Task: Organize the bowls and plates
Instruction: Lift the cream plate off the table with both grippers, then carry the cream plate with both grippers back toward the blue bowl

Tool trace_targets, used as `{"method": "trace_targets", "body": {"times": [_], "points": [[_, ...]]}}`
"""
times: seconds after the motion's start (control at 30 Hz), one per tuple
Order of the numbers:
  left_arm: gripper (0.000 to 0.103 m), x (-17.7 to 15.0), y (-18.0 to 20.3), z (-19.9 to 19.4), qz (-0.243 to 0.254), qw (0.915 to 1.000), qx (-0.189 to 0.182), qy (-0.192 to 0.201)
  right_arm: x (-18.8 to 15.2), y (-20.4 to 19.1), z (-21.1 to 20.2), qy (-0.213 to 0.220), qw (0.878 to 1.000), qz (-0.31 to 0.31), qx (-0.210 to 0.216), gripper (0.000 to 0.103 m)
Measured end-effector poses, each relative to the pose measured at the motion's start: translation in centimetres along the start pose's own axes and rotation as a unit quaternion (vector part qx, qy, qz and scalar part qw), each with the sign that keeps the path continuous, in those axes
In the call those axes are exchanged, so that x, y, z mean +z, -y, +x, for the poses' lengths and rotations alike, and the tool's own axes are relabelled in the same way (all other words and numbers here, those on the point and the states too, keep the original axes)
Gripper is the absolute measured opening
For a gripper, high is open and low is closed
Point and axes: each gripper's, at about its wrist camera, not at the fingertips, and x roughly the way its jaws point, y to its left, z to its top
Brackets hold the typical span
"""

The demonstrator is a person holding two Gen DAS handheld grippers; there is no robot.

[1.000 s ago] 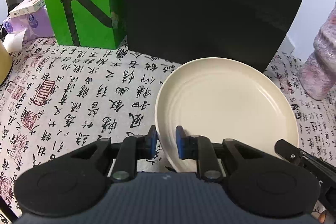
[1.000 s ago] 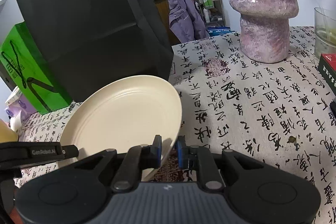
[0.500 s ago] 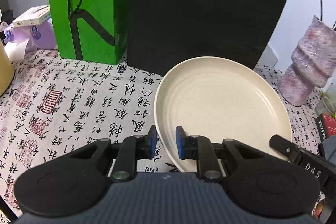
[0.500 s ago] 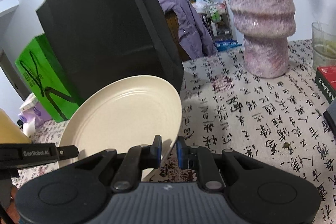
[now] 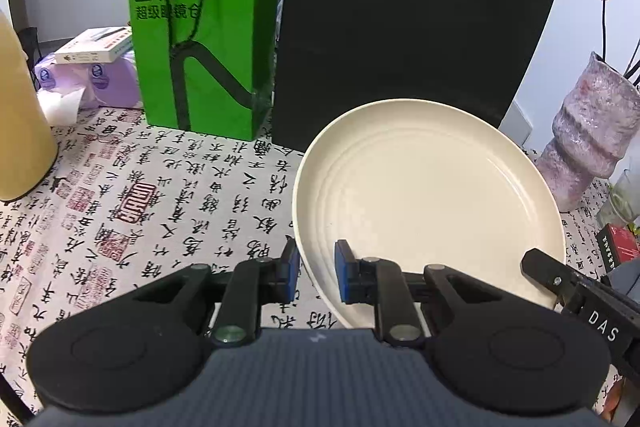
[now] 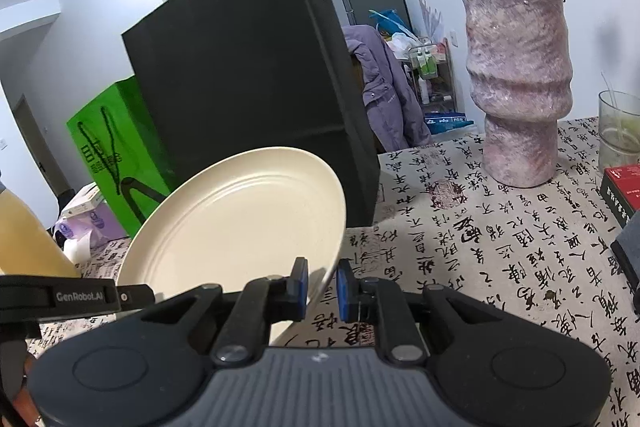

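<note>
A: What is held by the left gripper (image 5: 316, 273)?

B: The near left rim of a cream plate (image 5: 428, 195) is pinched between its blue pads (image 5: 343, 277), the jaws being drawn nearly together on the thin edge. The plate fills the centre right of the left wrist view and is tilted, its far edge raised in front of the black paper bag (image 5: 408, 27)

A: And the right gripper (image 6: 322, 287)?

B: The same plate (image 6: 240, 223) is gripped at its lower right rim, seen just left of centre in the right wrist view, with the jaws likewise narrowed onto the edge. One finger of that gripper is seen at the lower right of the left wrist view, at the plate's rim

A: Is the plate touching the table?

B: It is carried clear of the calligraphy-print tablecloth (image 5: 168, 195), which is seen beneath and around it

A: What else is seen?

B: A green paper bag (image 5: 204, 35) is stood at the upper left beside the black one, with a purple tissue pack (image 5: 100, 83) further left. A mottled pink vase (image 6: 520, 87) is placed at the upper right of the right wrist view, well apart from the plate
</note>
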Motion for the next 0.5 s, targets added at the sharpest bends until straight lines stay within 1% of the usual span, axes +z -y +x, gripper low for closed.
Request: {"method": "trace_targets", "body": {"times": [0.5], "points": [[0.019, -1.7, -0.4, -5.1, 0.016, 0.9995, -0.006, 0.026, -0.9, -1.0, -5.3, 0.022, 1.000, 0.009, 0.007, 0.014]]}}
